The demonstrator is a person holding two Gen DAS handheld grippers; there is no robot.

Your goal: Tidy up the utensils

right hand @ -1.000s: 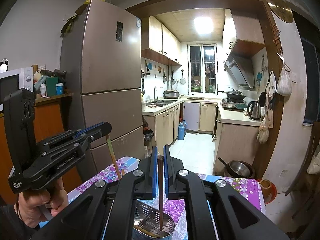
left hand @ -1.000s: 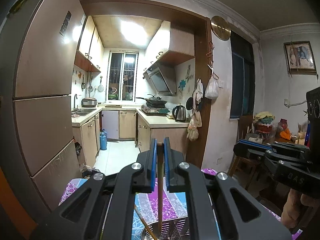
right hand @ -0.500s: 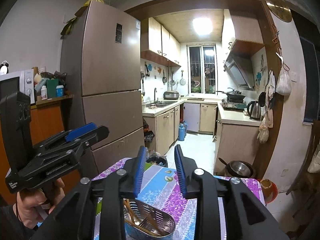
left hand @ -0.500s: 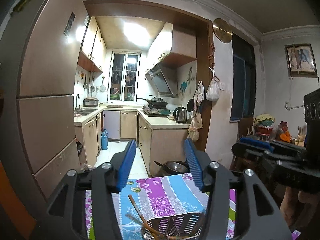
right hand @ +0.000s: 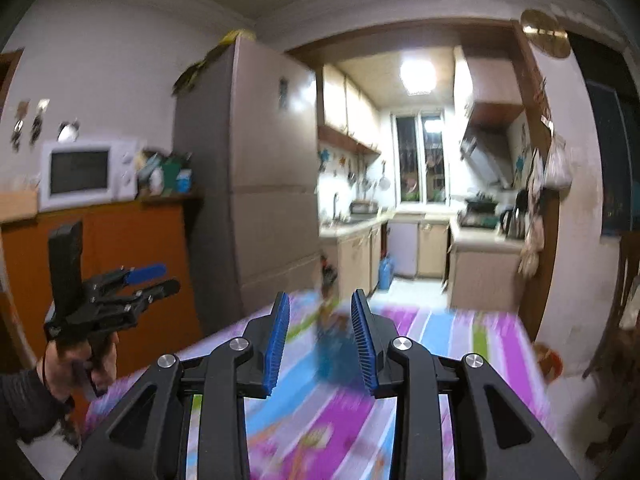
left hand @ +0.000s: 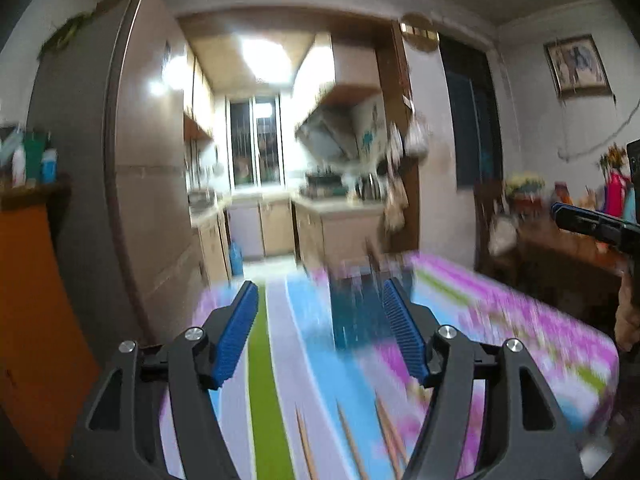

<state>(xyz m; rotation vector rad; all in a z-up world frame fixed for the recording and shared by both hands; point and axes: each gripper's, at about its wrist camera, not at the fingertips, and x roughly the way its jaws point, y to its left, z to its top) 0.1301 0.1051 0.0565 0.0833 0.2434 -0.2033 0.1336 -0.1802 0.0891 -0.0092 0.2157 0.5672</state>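
Note:
Both views are motion-blurred. My left gripper (left hand: 320,312) is open and empty above the striped tablecloth (left hand: 276,380). Several wooden chopsticks (left hand: 348,440) lie on the cloth just below and ahead of it. The blue utensil holder (left hand: 360,312) stands further back on the table, with chopstick tips sticking up from it. My right gripper (right hand: 320,332) is open and empty, pulled back from the holder (right hand: 336,344), which shows between its blue pads. The left gripper also shows at the left of the right wrist view (right hand: 156,278), held in a hand.
A tall fridge (right hand: 256,184) stands left of the table. An orange cabinet (right hand: 120,248) carries a microwave (right hand: 86,172). The kitchen doorway (right hand: 416,216) lies beyond the table's far edge. A dark side table with clutter (left hand: 560,240) stands to the right.
Both grippers opened and let go of their chopsticks into the holder, then pulled back and away. The holder now sits further off, and loose chopsticks on the cloth have come into the left view.

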